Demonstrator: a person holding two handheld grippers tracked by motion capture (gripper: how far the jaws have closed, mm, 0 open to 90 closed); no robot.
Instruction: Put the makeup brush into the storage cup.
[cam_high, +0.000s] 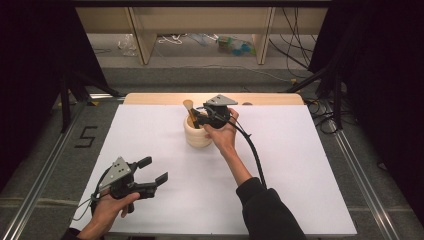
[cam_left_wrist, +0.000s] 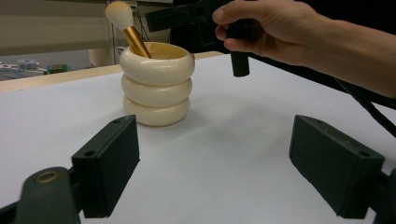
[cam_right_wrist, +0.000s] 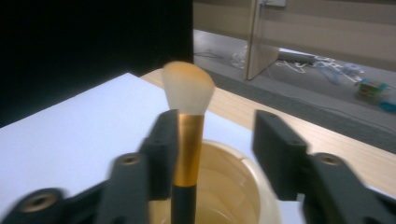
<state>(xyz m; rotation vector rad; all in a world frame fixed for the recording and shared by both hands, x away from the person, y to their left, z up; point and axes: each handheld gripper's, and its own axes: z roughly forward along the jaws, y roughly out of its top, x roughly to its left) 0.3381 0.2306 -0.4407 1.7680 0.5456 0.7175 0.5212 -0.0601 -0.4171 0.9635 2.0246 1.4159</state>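
The right hand (cam_high: 220, 131) reaches forward over the white table (cam_high: 300, 190), forearm stretched out, holding the right gripper (cam_high: 197, 119) level at the rim of a cream ribbed holder (cam_high: 197, 137) that stands toward the far edge. A makeup brush (cam_right_wrist: 187, 140) stands in that holder, bristles up, leaning on the rim. The jaws are spread, with the brush's gold ferrule between them, close to one pad and clear of the other. The left hand (cam_high: 107, 210) rests near the table's front edge, well apart from the holder, and the left gripper (cam_high: 152, 172) points at the holder, its jaws wide open with nothing between them.
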